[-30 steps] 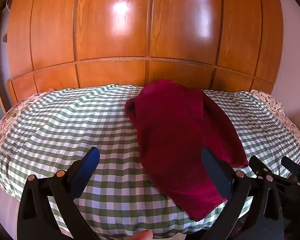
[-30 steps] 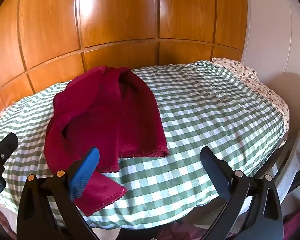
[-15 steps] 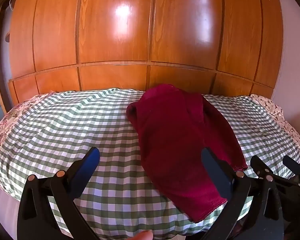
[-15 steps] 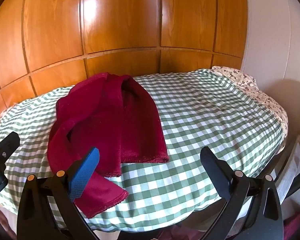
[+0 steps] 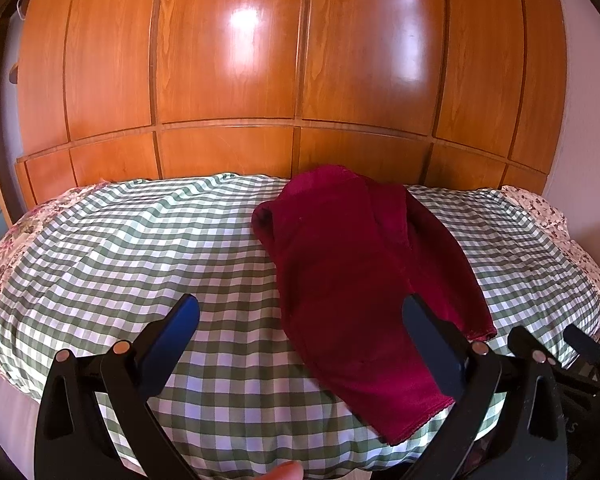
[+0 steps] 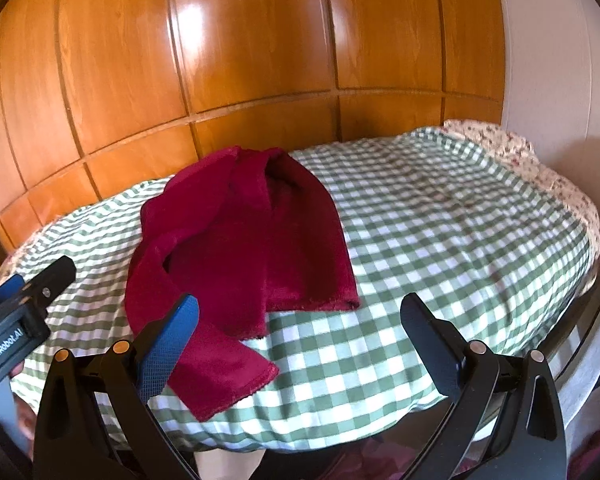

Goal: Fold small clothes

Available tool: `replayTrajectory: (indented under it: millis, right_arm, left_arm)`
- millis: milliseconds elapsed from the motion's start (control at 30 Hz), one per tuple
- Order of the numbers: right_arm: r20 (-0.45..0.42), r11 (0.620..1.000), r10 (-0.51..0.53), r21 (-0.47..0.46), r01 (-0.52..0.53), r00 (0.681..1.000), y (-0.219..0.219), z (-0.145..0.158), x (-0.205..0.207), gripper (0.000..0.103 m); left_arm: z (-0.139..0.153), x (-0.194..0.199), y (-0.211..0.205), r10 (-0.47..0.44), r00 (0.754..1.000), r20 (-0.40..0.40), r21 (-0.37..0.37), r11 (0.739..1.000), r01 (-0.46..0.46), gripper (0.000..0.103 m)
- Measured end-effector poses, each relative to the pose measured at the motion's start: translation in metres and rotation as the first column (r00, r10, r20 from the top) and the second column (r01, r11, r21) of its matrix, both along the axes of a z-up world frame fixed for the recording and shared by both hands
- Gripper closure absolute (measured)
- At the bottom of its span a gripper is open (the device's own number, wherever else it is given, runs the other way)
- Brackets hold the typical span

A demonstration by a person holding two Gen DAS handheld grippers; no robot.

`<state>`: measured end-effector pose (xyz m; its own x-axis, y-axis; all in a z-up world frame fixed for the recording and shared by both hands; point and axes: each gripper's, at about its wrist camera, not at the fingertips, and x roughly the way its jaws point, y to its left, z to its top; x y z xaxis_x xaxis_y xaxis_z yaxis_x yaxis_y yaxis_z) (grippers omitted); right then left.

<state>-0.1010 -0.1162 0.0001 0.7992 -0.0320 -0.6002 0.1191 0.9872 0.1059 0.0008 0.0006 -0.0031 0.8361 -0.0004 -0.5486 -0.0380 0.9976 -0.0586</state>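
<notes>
On checked bedspread [image 5: 140, 248] red garment [image 5: 352, 272] lies near front edge (hem overhanging slightly); left gripper [image 5: 300, 336], right gripper [image 6: 300, 334] spread wide, empty

Setting: bedroom in a private home.

Evidence:
- Bed with a green-and-white checked cotton cover [image 5: 140, 248], filling the lower half of both views.
- Floral-printed sheet or pillow fabric [image 6: 496, 140], white with small red flowers, showing at the bed's edges, left and right in the left wrist view, upper right in the right wrist view.
- Glossy orange-brown wooden panelled wardrobe or wall unit [image 5: 228, 72], tall doors above a row of low panels, across the whole upper half directly behind the bed.
- Plain white plastered wall [image 6: 548, 60] at the right edge.
- Dark red plush garment [image 5: 340, 264] laid out on the cover, centre.
</notes>
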Motion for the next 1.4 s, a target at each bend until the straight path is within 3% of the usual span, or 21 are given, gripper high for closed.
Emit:
replayTrajectory:
  millis: [200,667,1067,1400]
  right_arm:
    - [-0.027,0.999,-0.002,0.047,0.004,1.0,-0.007,-0.007,0.001,0.003]
    - [-0.055,0.999,-0.025,0.039,0.027,0.998,-0.014,-0.014,0.009,0.003]
    - [0.037,0.999,-0.03,-0.027,0.031,0.999,-0.006,0.003,-0.001,0.003]
    - [0.041,0.999,-0.029,-0.031,0.03,0.999,-0.004,0.004,-0.001,0.003]
  left_arm:
    - [-0.003,0.004,0.0,0.0,1.0,-0.009,-0.004,1.0,0.0,0.002]
    - [-0.007,0.01,-0.006,-0.021,0.999,-0.026,0.016,1.0,0.021,0.002]
    - [0.0,0.005,-0.006,-0.021,1.0,0.009,0.012,1.0,0.021,0.002]
    - [0.003,0.004,-0.004,-0.017,1.0,0.019,0.004,1.0,0.017,0.002]
